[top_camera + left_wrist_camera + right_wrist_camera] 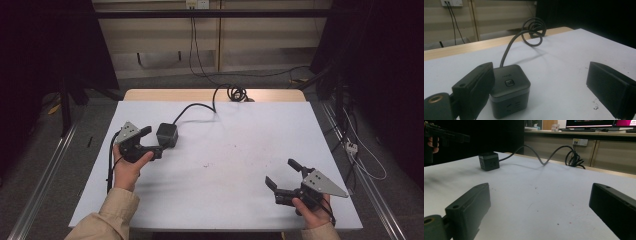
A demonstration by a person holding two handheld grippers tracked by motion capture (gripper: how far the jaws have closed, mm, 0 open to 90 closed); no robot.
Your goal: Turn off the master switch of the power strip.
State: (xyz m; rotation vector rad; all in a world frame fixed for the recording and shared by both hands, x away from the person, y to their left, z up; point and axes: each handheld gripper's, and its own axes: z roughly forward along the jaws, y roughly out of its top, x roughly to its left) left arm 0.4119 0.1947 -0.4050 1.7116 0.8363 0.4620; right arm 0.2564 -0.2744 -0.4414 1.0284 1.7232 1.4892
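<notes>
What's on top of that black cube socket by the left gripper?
The cube socket has a square button at the middle of its top, with faint lettering behind it. Its cable leaves from the rear. The left gripper jaw covers its left side.

black left gripper and right gripper carry grey three-cornered plates; beige sleeves.

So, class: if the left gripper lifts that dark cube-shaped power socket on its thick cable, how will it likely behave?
The dark cube-shaped power socket has flat sides, so the open left gripper should probably clamp it squarely; it is unlikely to roll. Its thick black cable, looping to a coil, looks springy and may tug or twist the cube.
</notes>
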